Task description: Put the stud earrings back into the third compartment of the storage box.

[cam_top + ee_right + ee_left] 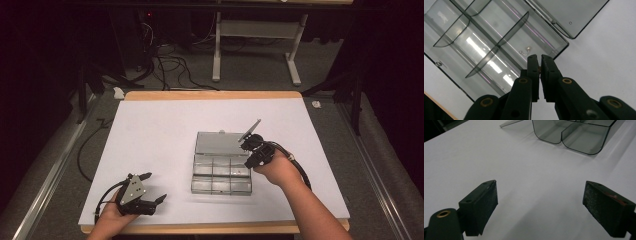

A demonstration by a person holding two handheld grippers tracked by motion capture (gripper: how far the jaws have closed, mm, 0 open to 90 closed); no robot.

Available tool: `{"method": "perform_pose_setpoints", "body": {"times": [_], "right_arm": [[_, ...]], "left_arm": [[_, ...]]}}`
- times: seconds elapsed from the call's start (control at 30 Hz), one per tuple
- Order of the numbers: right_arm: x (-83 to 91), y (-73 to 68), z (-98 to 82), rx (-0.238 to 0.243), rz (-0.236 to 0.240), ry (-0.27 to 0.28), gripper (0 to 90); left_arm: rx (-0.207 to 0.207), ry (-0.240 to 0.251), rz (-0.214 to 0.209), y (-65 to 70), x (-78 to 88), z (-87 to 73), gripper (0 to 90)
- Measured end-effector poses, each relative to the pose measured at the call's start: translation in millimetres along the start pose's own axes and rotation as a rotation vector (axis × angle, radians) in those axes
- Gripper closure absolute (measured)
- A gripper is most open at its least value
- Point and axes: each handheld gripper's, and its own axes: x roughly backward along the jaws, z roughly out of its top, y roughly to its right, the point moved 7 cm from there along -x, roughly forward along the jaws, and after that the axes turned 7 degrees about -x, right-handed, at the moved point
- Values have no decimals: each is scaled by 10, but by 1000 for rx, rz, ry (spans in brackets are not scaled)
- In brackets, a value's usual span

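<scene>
— So where is the box?
— Right of the table's middle, nearer the front edge than the back. It is clear plastic with small compartments, and its lid lies open flat toward the back edge.
— And the right gripper?
— Held by a hand at the box's right side, over its rim. In the right gripper view its jaws are drawn nearly together, and a tiny brownish speck sits between the tips; I cannot tell what it is. Just past the tips, a small metal hook lies in the box's corner compartment.
— What about the left gripper?
— Near the front left corner of the table, in the other hand, well apart from the box. Its jaws stand wide apart with nothing but bare white table between them, and the left gripper view has the box's rounded end at its top.
</scene>
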Motion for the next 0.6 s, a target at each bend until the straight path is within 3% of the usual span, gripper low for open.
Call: {"method": "perform_pose_setpoints", "body": {"times": [0.6], "right_arm": [[-307,-105,93,15,17,-43,866]], "left_arm": [[2,2,-4,3,-2,2,133]]}}
